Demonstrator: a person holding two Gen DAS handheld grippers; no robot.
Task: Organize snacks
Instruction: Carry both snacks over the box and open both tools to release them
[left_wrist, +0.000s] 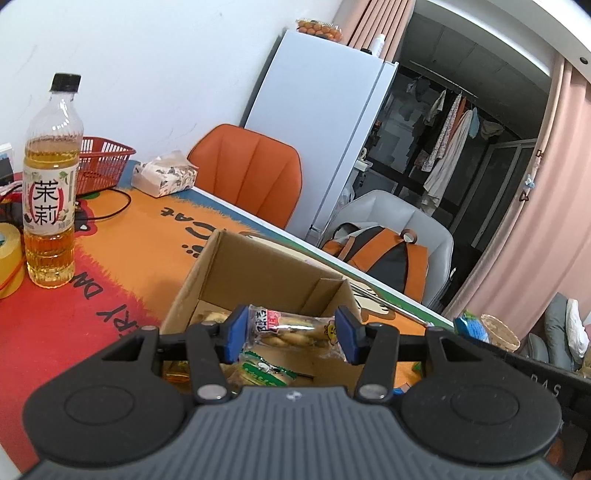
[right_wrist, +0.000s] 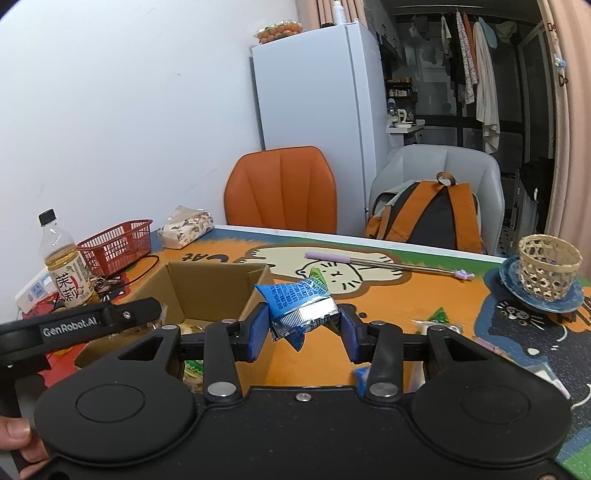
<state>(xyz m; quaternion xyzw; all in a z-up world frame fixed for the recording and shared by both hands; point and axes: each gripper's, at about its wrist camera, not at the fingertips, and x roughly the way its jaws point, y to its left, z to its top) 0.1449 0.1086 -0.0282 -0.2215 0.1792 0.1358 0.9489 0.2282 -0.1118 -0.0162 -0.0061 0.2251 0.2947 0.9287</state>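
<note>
The table (right_wrist: 388, 306), under a bright cartoon-cat mat, carries everything here. On it stands an open cardboard box (left_wrist: 258, 273) that already has a few packets in the bottom, among them a green-printed one (left_wrist: 264, 371); this looks like the place the snacks are being gathered into. Behind it are a red plastic basket (right_wrist: 118, 245), a jasmine tea bottle (left_wrist: 51, 184) and a tissue pack (left_wrist: 166, 177), all well apart from the work.

The left claw (left_wrist: 291, 338) pinches a clear biscuit packet (left_wrist: 291, 328) crosswise, its blue pads (left_wrist: 236, 332) pressing on both ends, and hangs over the box opening. The right claw (right_wrist: 304, 332) pinches a blue foil snack packet (right_wrist: 299, 306) by its crimped silver end, above the mat just beside the box's near right corner. More wrapped snacks (right_wrist: 437, 319) lie loose on the mat to its right.

To do this step well, I would lower the biscuit packet inside the walls before spreading the left claw, laying it flat beside the packets already there. The right claw should wait clear of the box rim, then carry its foil packet over the wall, not against it, since the thin crimp could slip.
</note>
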